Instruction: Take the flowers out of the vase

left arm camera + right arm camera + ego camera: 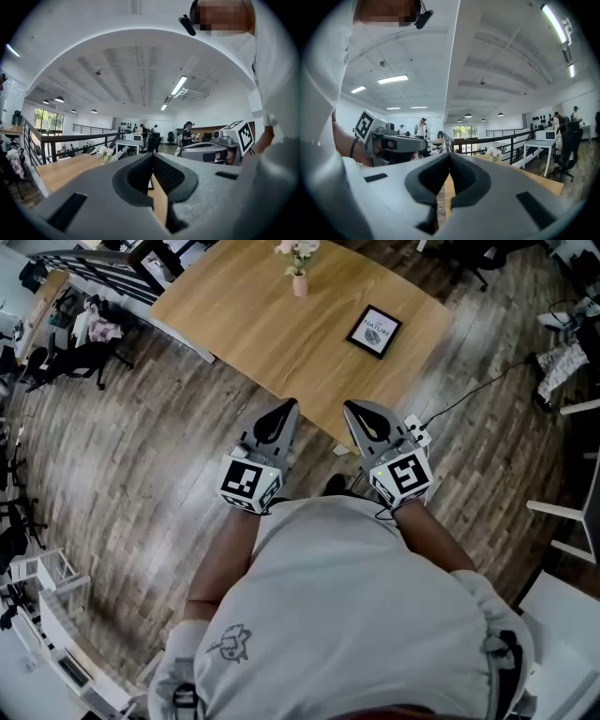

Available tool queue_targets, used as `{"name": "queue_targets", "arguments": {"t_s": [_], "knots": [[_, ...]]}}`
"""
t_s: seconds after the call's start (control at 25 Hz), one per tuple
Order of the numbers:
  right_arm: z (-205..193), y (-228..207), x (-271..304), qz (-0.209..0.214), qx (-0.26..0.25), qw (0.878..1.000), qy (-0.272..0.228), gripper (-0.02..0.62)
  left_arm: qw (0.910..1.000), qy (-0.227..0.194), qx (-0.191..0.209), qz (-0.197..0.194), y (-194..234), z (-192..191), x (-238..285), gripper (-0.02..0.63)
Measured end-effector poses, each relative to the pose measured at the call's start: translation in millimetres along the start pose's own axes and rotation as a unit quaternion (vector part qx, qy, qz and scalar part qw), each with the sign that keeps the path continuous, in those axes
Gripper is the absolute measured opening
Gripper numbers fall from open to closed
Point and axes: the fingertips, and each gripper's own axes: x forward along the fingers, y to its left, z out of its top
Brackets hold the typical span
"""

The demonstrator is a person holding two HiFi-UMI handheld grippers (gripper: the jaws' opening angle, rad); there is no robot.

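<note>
Across the table [253, 324], well ahead of both tools, the flowers [298, 251] are standing in the vase [299, 284], stems upright, none taken out yet. The person is standing on the floor short of the table's near edge, holding the left gripper [284, 409] and right gripper [356, 411] level at the waist, side by side and angled a little toward each other. Both are pinched fully together; each gripper view is showing its jaws meeting with nothing between them.

The vase is lying between the two lines of aim: left of where the left gripper is pointing, right of where the right one is pointing. In the head view it is sitting slightly toward the left gripper's side, so I am judging that hand marginally nearer, though the difference is small. Since the stems are running vertically, the pull will probably need to go straight up, with the jaws opened first and a level pinch taken above the vase's mouth.

Bare tabletop is surrounding the vase, leaving free room to approach. A frame [375, 331] is lying flat to the right, well apart from the vase, on the right gripper's side. The near table edge is running between person and vase, so stepping closer or reaching far over it is looking necessary.
</note>
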Motion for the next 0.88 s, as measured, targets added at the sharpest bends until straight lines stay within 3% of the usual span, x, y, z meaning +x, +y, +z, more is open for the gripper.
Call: {"name": "queue_targets", "arguments": {"t_s": [0.4, 0.88], "knots": [[-11, -16, 42, -0.012, 0.018, 1.000, 0.013, 0.005, 0.9997, 0.020, -0.015, -0.005, 47, -14, 18, 0.005], [-6, -14, 130, -0.067, 0.021, 0.997, 0.033, 0.005, 0.9971, 0.006, -0.020, -0.074, 135, -1, 28, 0.005]]}}
